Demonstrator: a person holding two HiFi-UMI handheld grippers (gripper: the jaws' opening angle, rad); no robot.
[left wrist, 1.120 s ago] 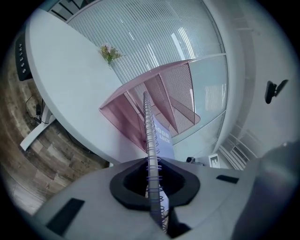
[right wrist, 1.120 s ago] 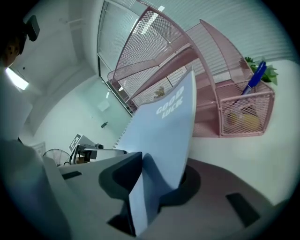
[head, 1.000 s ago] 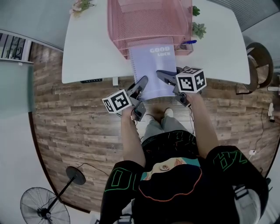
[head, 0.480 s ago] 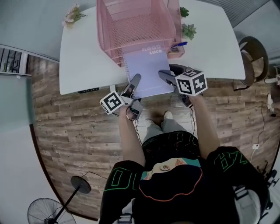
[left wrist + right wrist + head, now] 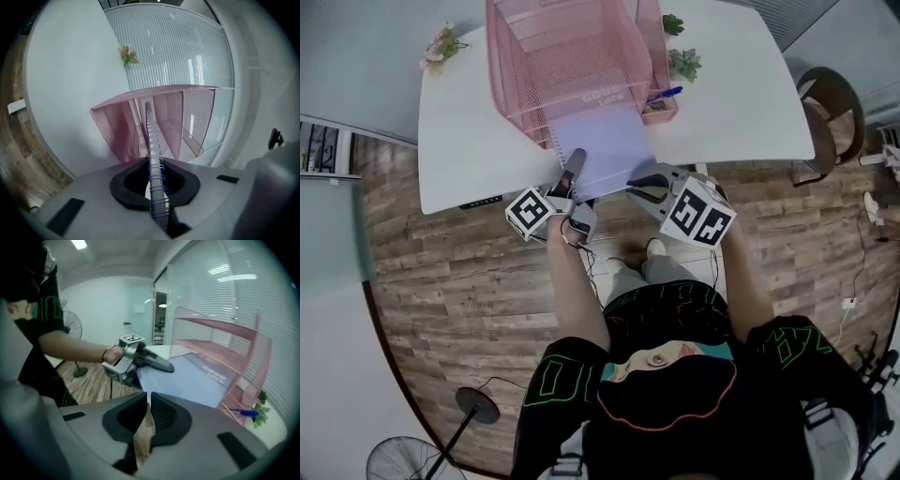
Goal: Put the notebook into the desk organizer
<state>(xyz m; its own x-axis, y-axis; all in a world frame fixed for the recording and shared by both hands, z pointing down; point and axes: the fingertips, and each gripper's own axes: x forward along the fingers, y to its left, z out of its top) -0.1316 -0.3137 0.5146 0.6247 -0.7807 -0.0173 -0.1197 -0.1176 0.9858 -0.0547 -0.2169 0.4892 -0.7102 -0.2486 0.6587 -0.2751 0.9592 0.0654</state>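
Observation:
The lavender spiral notebook (image 5: 602,155) lies on the white table with its far end inside the bottom tier of the pink mesh desk organizer (image 5: 562,56). My left gripper (image 5: 572,171) is shut on its spiral edge, and the coil (image 5: 152,140) runs from the jaws towards the organizer (image 5: 187,117). My right gripper (image 5: 636,181) hovers just off the notebook's near right corner. Its jaws have just been closing and nothing is between them (image 5: 147,404); only floor shows through the slit. The right gripper view shows the notebook (image 5: 197,373) and the left gripper (image 5: 154,361).
The white table (image 5: 469,141) carries the organizer, small green plants (image 5: 682,64) and a flower sprig (image 5: 441,42). A blue pen (image 5: 664,94) sits in the organizer's side tray. A chair (image 5: 830,103) stands at the right and a fan (image 5: 403,459) on the wooden floor.
The notebook slid farther into the organizer with the left gripper pushing it. The right gripper let go of the notebook's right edge, rolled and drew back towards me.

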